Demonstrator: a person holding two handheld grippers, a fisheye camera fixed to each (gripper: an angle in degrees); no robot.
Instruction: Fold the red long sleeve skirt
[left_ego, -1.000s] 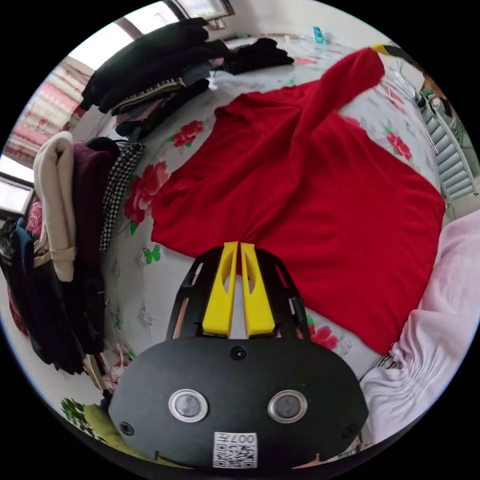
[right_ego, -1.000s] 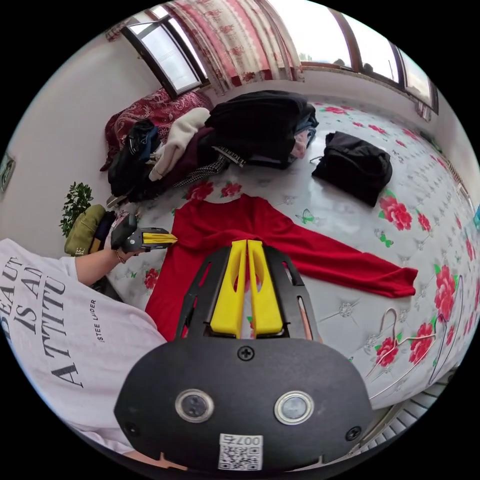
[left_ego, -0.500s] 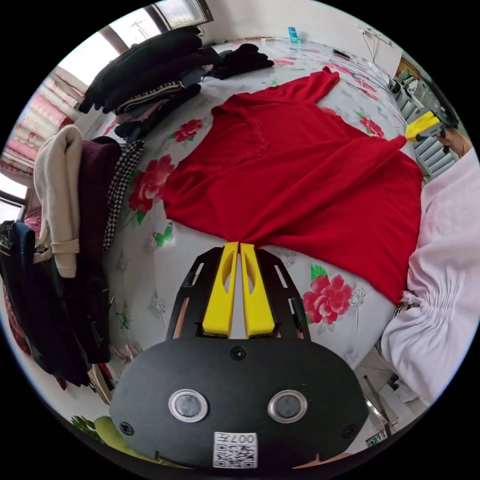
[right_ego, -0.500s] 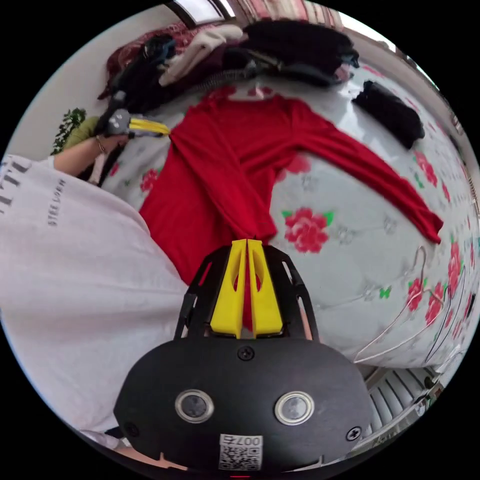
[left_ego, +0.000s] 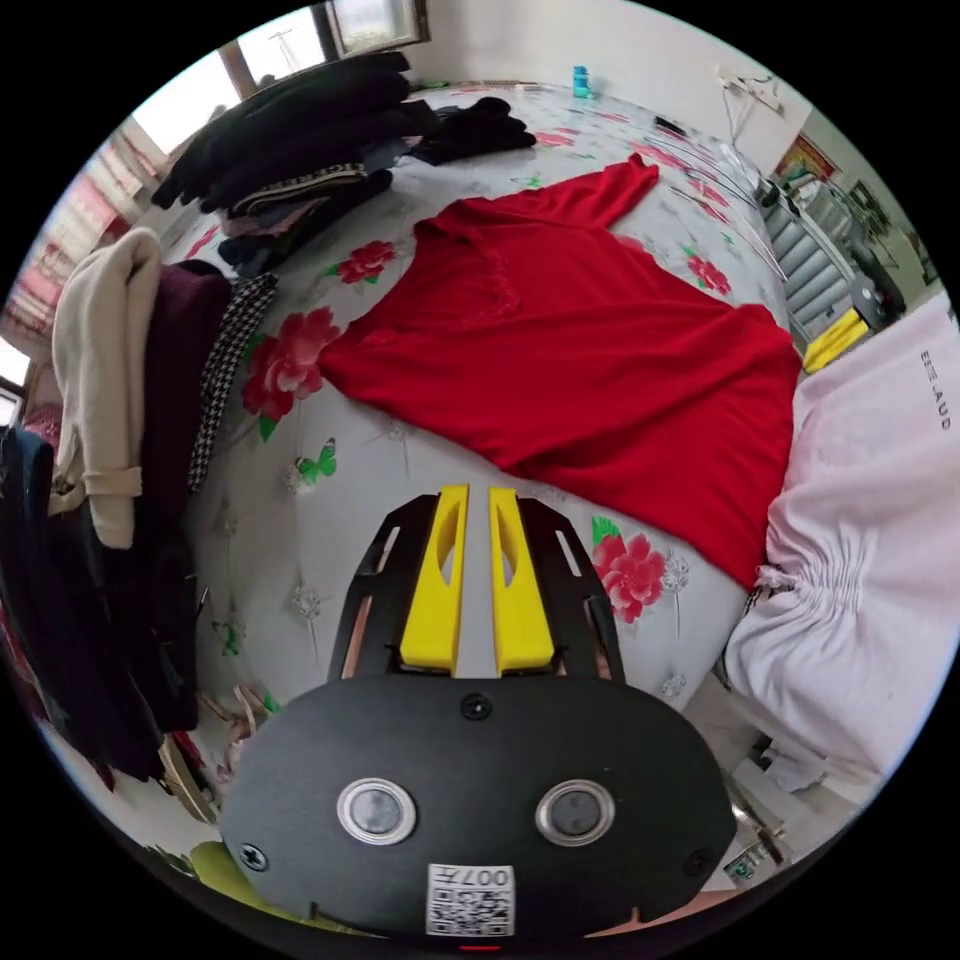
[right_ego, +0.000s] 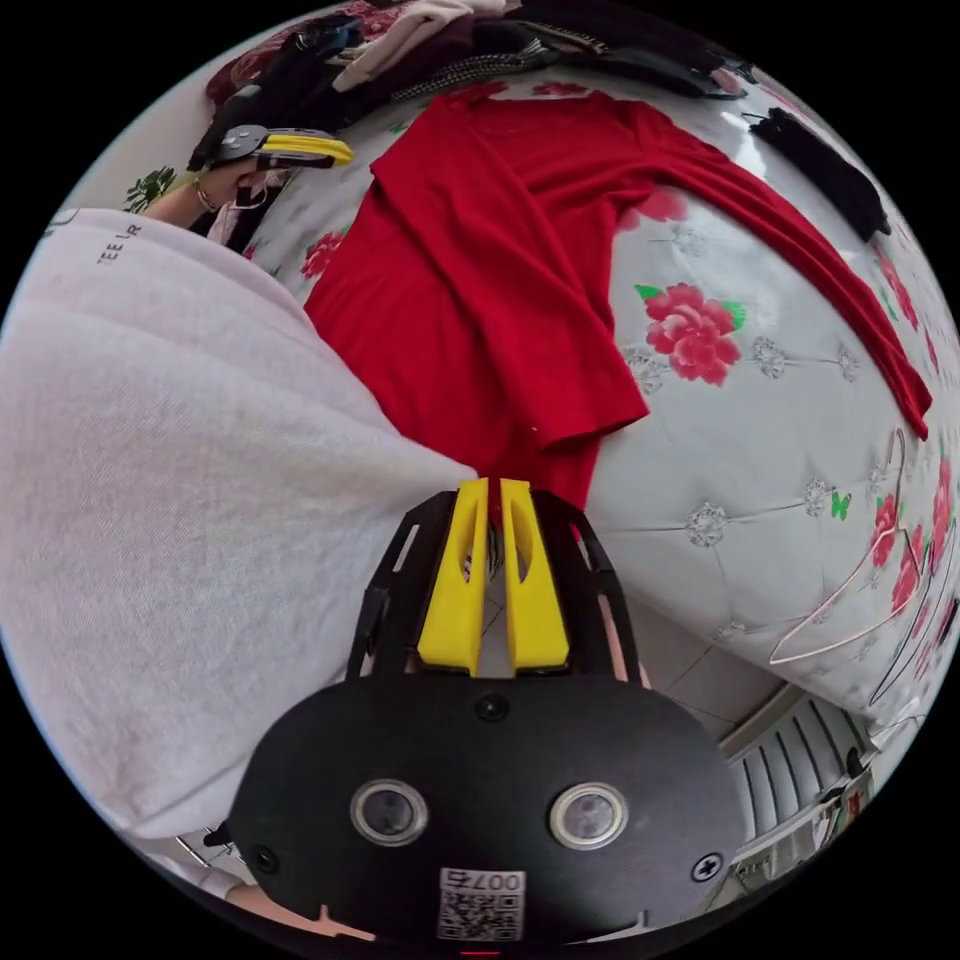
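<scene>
Red garment (left_ego: 590, 350) lies flat mid-frame with one sleeve (right_ego: 500, 290) folded across its body; your left gripper (left_ego: 477, 490) and right gripper (right_ego: 493, 484) hover narrowly parted, empty.

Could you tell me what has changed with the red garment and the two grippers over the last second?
The right gripper carried one sleeve across the red garment, laid it on the body and let go. The left gripper, which pinched the garment's edge, has released it; its jaws now stand apart, off the cloth. The other sleeve and the clothes piles stayed put.
</scene>
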